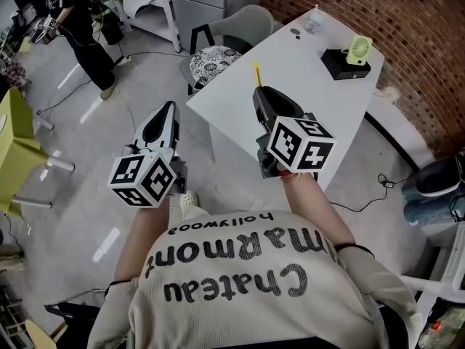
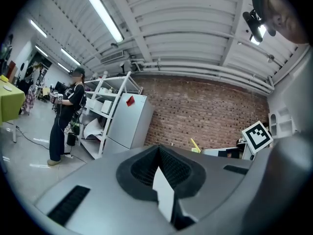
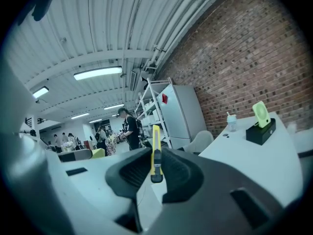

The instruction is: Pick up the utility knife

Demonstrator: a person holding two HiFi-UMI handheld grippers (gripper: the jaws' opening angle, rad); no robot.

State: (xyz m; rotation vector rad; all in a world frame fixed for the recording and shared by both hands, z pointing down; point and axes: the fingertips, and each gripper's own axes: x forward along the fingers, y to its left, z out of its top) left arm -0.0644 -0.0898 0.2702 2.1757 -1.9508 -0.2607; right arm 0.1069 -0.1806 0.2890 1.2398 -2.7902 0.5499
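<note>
Right tongs (image 1: 259, 91) clamp yellow utility knife (image 3: 155, 143) above white table (image 1: 290, 64); left tongs (image 1: 169, 107) closed, empty; brick wall (image 1: 407, 27) behind.

Top: cream sweatshirt (image 1: 240, 297) with black lettering, "Chateau Marmont hollywood".
Left tool (image 1: 169, 109): light grey shell, black ribbed pads (image 2: 144, 168).
Right tool (image 1: 261, 93): matching grey shell, black pads.
Left cube (image 1: 143, 180), right cube (image 1: 301, 144): white, with black square markers.
Shoe (image 1: 189, 201): white, perforated.
</note>
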